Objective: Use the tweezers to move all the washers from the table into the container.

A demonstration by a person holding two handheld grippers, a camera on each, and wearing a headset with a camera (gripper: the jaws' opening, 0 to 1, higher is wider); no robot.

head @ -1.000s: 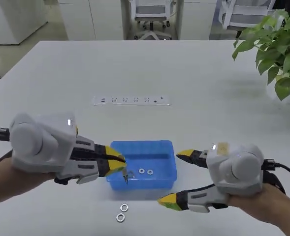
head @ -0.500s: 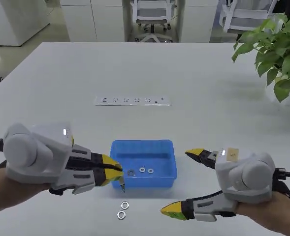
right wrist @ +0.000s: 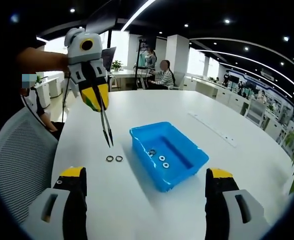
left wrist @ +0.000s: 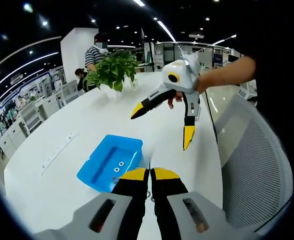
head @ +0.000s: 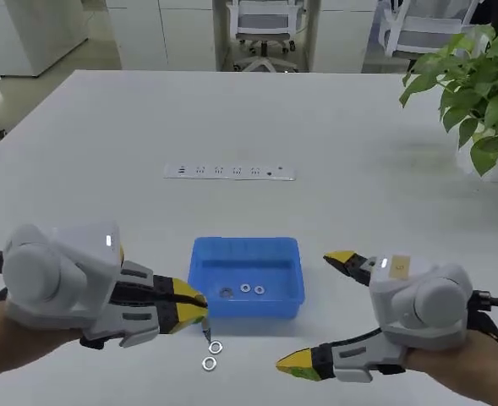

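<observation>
My left gripper (head: pixel 196 309) is shut on thin metal tweezers (head: pixel 205 331). Their tips hang just above two washers (head: pixel 213 354) that lie on the white table in front of the blue container (head: pixel 247 244). Three washers (head: pixel 246 290) lie inside the container. In the right gripper view the tweezers (right wrist: pixel 107 128) point down beside the table washers (right wrist: pixel 114 158), left of the container (right wrist: pixel 159 179). My right gripper (head: pixel 316 311) stands open to the right of the container, nothing between its jaws. The left gripper view looks over the tweezers (left wrist: pixel 149 165) at the container (left wrist: pixel 103 161).
A white power strip (head: pixel 229 172) lies behind the container. A potted plant (head: pixel 477 76) stands at the table's far right. Office chairs (head: pixel 261 25) stand beyond the far edge. People sit at distant desks in the gripper views.
My left gripper has pulled the tweezers back out of the container's front-left corner, down to the two washers on the table. A third washer now lies in the container.
</observation>
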